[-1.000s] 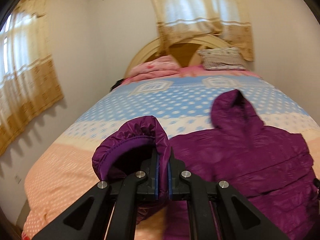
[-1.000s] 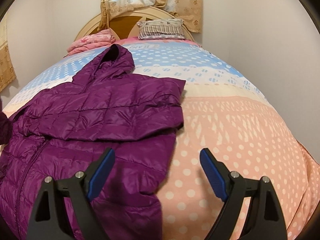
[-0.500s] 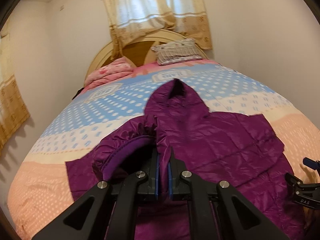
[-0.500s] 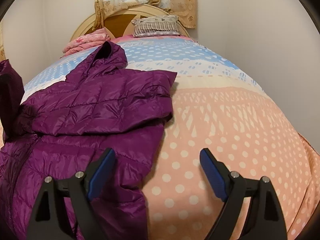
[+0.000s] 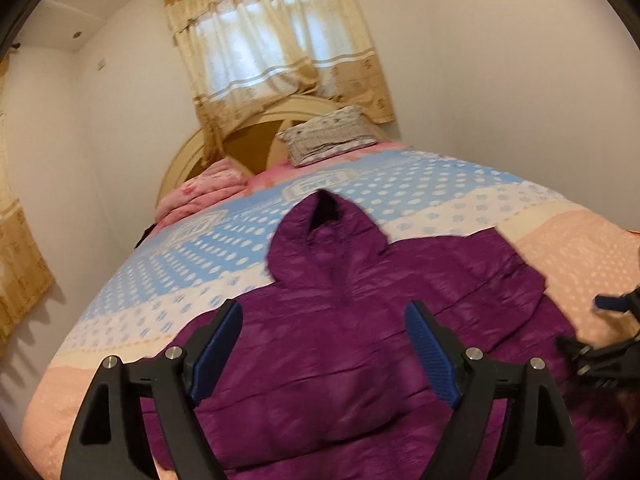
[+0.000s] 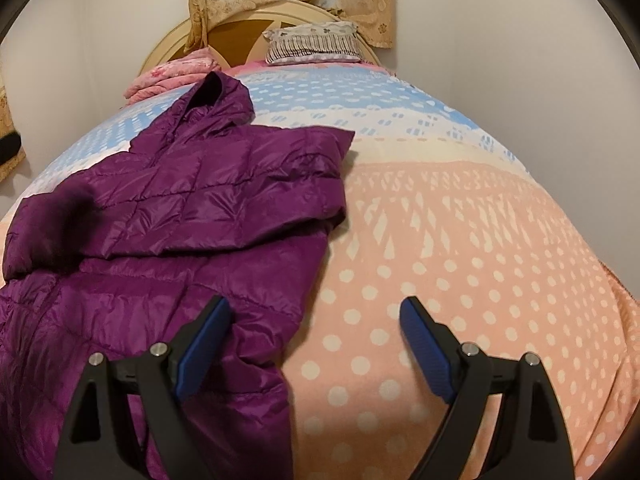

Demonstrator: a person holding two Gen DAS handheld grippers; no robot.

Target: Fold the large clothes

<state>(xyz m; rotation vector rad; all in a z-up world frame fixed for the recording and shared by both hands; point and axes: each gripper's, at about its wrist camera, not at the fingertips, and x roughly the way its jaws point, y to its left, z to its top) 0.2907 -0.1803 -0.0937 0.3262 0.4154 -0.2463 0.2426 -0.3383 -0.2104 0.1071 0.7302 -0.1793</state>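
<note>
A purple hooded puffer jacket (image 5: pixel 360 320) lies flat on the bed, hood (image 5: pixel 324 232) pointing to the headboard. Both sleeves lie folded across its chest; the left sleeve's cuff (image 6: pixel 48 232) rests on top. My left gripper (image 5: pixel 324 344) is open and empty, hovering over the jacket's middle. My right gripper (image 6: pixel 312 340) is open and empty above the jacket's right lower edge (image 6: pixel 256 360) and the bedspread. The right gripper also shows at the right edge of the left wrist view (image 5: pixel 608 332).
The bed (image 6: pixel 460 240) has a dotted pink, cream and blue spread. A striped pillow (image 5: pixel 328 136) and a folded pink quilt (image 5: pixel 204 192) lie by the curved headboard (image 5: pixel 248 136). Walls stand close on both sides; curtains (image 5: pixel 276 48) hang behind.
My left gripper carried the left sleeve across the jacket, opened and let it go; the sleeve now lies on the chest. The right gripper stayed open, barely moving.
</note>
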